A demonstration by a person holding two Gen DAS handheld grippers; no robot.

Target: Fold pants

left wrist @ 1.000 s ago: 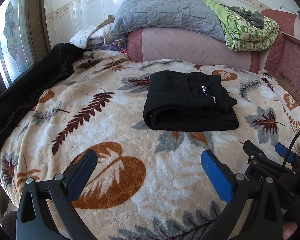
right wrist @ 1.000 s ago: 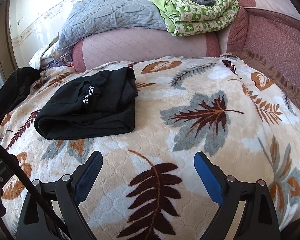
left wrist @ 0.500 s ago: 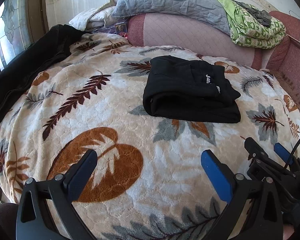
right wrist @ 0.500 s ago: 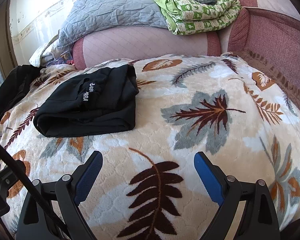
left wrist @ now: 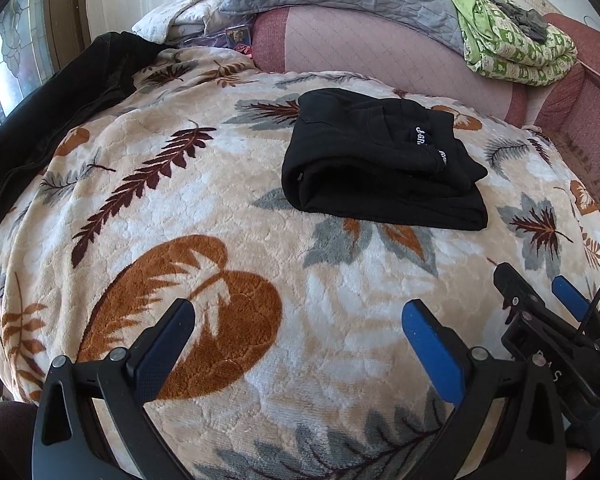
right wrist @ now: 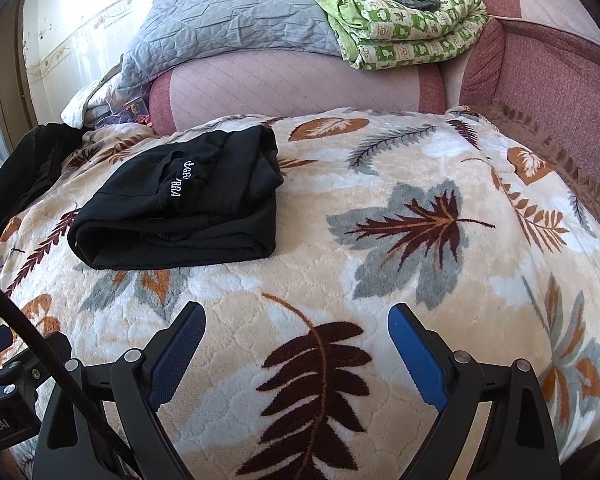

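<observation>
The black pants [left wrist: 380, 164] lie folded into a compact rectangle on the leaf-patterned blanket [left wrist: 228, 216], with white lettering on top. In the right wrist view the pants [right wrist: 180, 204] lie at the upper left. My left gripper [left wrist: 296, 320] is open and empty, held over the blanket's near edge, well short of the pants. My right gripper [right wrist: 296, 320] is open and empty, to the right of and nearer than the pants. The right gripper also shows at the lower right of the left wrist view [left wrist: 540, 292].
A dark garment [left wrist: 48, 112] lies along the blanket's left side by a window. A pink sofa back [right wrist: 292, 88] behind carries a grey quilt [right wrist: 228, 28] and a folded green blanket [right wrist: 404, 28]. A red armrest [right wrist: 548, 92] stands at right.
Both grippers have drawn back and risen a little from the folded pants. The left wrist view now looks down more steeply on the blanket. The pants have not moved.
</observation>
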